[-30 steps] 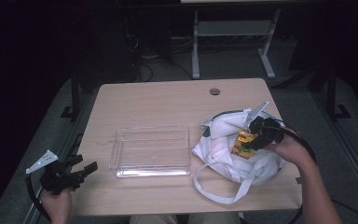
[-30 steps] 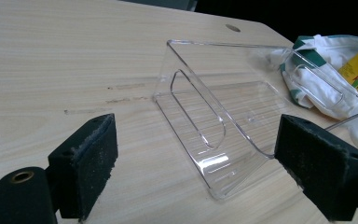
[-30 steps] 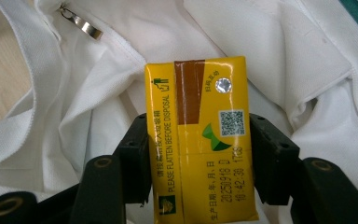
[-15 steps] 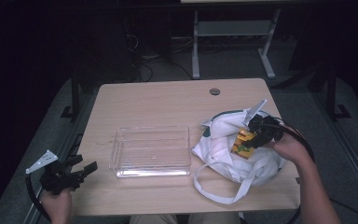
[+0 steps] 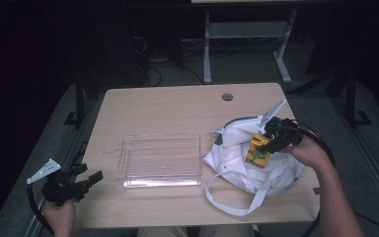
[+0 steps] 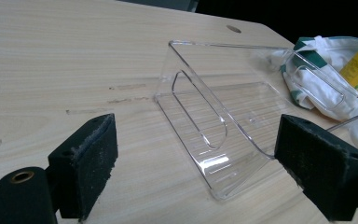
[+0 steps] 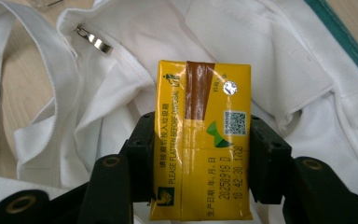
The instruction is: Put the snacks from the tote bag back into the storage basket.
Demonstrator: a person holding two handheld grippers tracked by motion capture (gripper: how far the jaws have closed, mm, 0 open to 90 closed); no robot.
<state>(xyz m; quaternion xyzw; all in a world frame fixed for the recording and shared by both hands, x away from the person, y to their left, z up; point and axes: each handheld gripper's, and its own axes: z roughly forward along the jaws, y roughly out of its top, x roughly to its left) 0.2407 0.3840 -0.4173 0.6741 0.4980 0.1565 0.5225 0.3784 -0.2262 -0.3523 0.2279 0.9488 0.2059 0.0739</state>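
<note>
Over white cloth bag (image 5: 242, 163), right gripper (image 5: 270, 142) w/ jaws just closed, pinching yellow drink carton (image 7: 201, 140); left gripper (image 5: 81, 181) spread wide nr clear plastic tray (image 5: 160, 160)

In the high view, at the right of the frame, the right gripper (image 5: 269, 143) has just been closing its jaws, and they now press both sides of the yellow drink carton (image 7: 200, 140). The carton (image 5: 258, 149) stands a little more upright and clearer of the white cloth bag (image 5: 242, 163) than a second ago. The hand (image 5: 308, 150) behind it sits slightly lower and nearer the centre of the frame.
</note>
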